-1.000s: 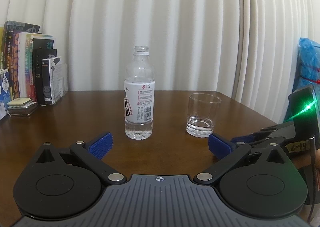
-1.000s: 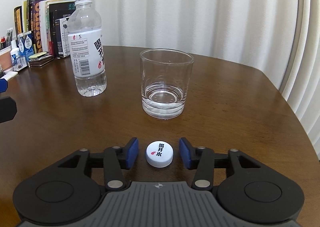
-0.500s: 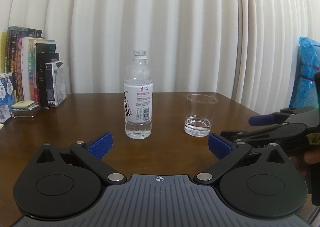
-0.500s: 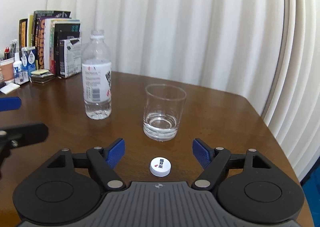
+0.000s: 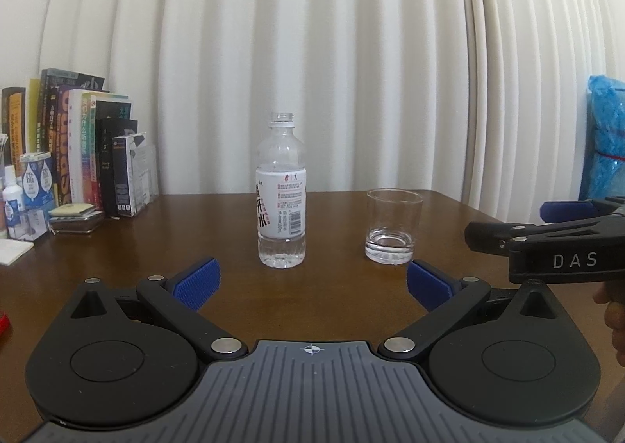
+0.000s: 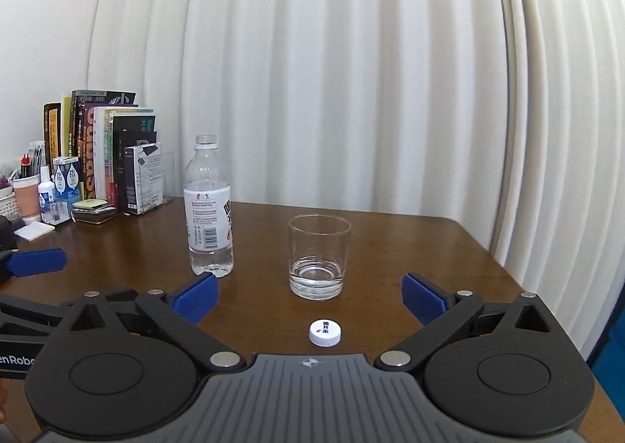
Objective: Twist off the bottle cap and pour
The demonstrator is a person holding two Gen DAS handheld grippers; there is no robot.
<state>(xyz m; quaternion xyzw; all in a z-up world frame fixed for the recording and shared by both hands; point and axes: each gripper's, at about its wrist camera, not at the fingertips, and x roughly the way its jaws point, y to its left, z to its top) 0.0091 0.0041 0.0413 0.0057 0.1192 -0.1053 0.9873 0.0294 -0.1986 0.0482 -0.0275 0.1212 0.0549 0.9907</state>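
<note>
While both grippers gape empty, books (image 6: 105,154) (far left) behind uncapped bottle (image 6: 209,208).

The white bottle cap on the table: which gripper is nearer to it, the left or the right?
Right. The right gripper is open, with the white bottle cap lying on the table between its fingers, untouched. The left gripper, also open, faces the bottle instead.

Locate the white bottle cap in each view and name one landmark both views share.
Left wrist: not in it.
Right wrist: the cap lies on the table, low centre, nearer the camera than the glass.
Shared landmark: the open bottle, standing left of the glass.
</note>
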